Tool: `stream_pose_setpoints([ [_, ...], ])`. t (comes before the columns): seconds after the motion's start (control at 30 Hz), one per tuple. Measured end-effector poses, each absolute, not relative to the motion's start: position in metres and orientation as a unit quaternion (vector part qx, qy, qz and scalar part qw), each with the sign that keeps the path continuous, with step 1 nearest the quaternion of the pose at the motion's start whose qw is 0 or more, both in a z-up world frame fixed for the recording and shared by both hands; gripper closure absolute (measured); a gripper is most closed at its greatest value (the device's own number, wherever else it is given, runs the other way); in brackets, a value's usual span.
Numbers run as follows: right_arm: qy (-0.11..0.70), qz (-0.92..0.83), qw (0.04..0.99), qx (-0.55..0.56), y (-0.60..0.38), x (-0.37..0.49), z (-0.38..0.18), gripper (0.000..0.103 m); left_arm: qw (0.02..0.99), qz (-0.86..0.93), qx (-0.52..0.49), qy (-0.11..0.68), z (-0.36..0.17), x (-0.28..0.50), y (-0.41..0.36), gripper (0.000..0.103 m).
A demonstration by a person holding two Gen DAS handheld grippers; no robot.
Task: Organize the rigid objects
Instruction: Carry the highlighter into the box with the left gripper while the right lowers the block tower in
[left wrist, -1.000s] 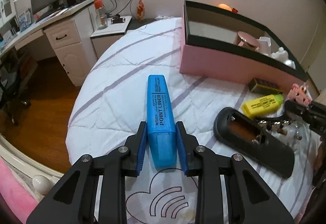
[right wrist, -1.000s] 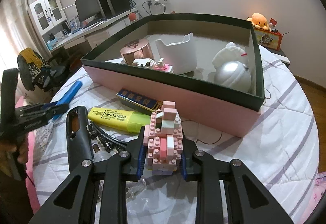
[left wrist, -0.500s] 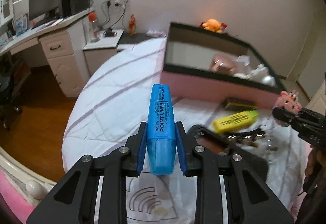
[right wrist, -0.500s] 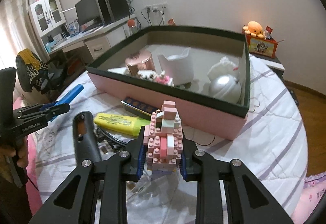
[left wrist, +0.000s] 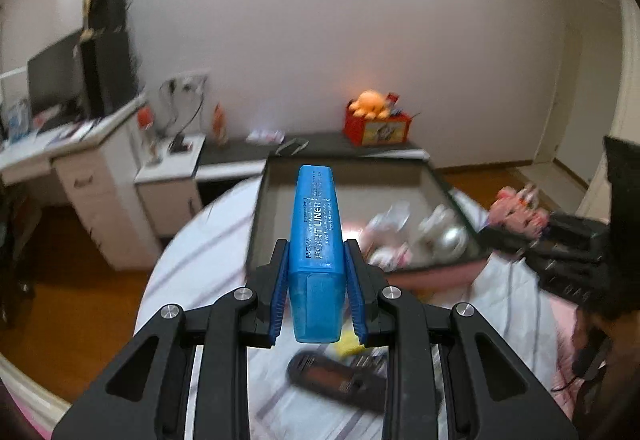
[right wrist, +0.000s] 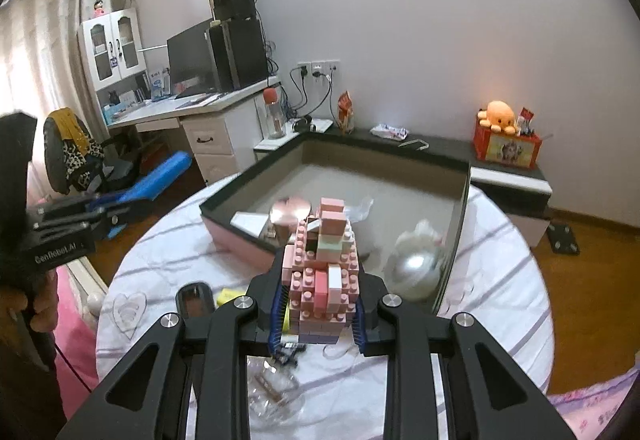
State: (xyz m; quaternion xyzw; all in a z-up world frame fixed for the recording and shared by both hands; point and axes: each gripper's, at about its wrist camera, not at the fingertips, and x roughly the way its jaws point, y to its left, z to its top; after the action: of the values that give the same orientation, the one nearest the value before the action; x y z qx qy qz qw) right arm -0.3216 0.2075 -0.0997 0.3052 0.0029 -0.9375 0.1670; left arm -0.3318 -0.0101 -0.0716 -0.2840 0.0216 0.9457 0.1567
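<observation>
My left gripper (left wrist: 317, 288) is shut on a blue highlighter (left wrist: 318, 236), held in the air with its far end over the near wall of the pink box (left wrist: 432, 276). My right gripper (right wrist: 317, 304) is shut on a pink brick model (right wrist: 320, 272), lifted above the bed in front of the same box (right wrist: 240, 236). In the right wrist view the left gripper (right wrist: 120, 206) with the blue highlighter (right wrist: 164, 172) shows at the left. The pink brick model (left wrist: 516, 208) also shows at the right of the left wrist view. Inside the box lie a silver ball (right wrist: 416, 268), a rose-gold round tin (right wrist: 290, 210) and white items.
On the white striped bedspread (right wrist: 168, 252) lie a yellow highlighter (right wrist: 228, 296), a black open case (right wrist: 194, 298) and clear plastic bits (right wrist: 276, 388). A white desk (right wrist: 208, 120) with a monitor stands behind on the left. A dark shelf with an orange plush (right wrist: 498, 116) runs behind the box.
Both grippers have risen with their loads. The left one has swung right so the highlighter now points at the box instead of the bare bedspread. The box looks lower and farther in both views.
</observation>
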Motion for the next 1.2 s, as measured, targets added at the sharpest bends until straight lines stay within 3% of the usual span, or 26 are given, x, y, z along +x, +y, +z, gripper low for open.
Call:
stream_pose_setpoints([
  [0.37, 0.013, -0.944, 0.153, 0.293, 0.224, -0.375, -0.081, 0.076, 0.197, 0.935, -0.288, 0.055, -0.062, -0.396, 0.039, 0.076],
  [0.8, 0.021, -0.926, 0.150, 0.345, 0.235, -0.455, -0.124, 0.076, 0.198, 0.914, -0.343, 0.090, -0.108, -0.473, 0.070, 0.076],
  [1.1, 0.013, -0.921, 0.146, 0.361, 0.242, -0.471, -0.137, 0.076, 0.184, 0.908, -0.364, 0.094, -0.129, -0.486, 0.071, 0.076],
  [1.2, 0.008, -0.923, 0.145, 0.357, 0.242, -0.468, -0.135, 0.075, 0.168, 0.913, -0.361, 0.091, -0.129, -0.482, 0.068, 0.064],
])
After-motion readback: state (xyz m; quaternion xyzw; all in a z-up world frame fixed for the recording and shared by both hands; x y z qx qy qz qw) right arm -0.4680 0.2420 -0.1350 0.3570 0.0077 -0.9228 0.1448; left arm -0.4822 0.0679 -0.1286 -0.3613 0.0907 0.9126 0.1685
